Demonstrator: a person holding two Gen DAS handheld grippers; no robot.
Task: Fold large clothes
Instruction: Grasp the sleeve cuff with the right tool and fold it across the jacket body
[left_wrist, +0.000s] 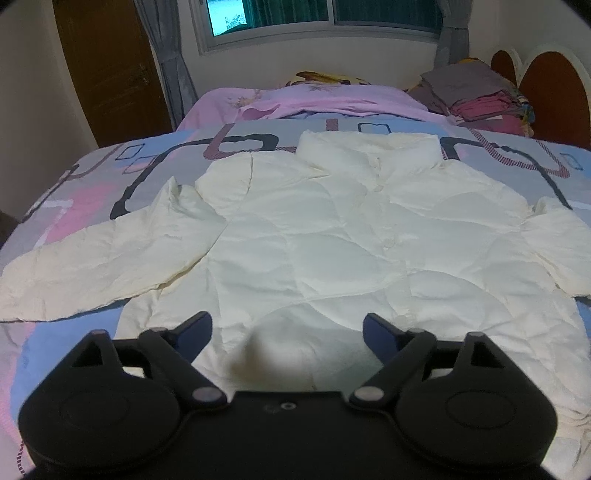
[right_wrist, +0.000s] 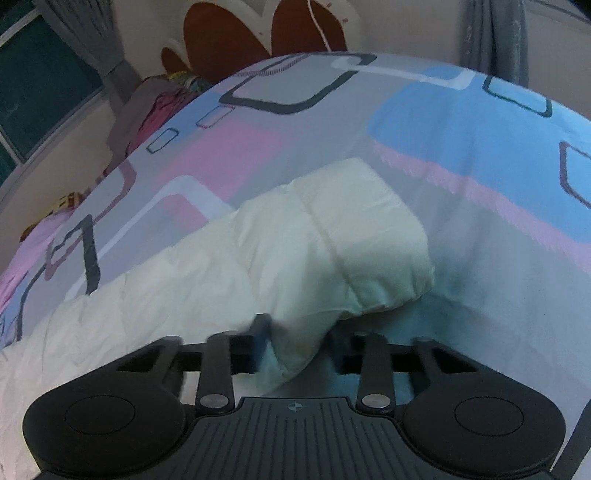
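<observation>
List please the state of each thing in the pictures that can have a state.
Cream jacket: spread flat on the bed, front up, buttoned, unfolded.
Right sleeve cuff: lifted, edge pinched.
Left gripper: fingers open, above the hem.
Right gripper: fingers shut on the sleeve.
Bedspread: spread out.
Folded clothes: stacked.
</observation>
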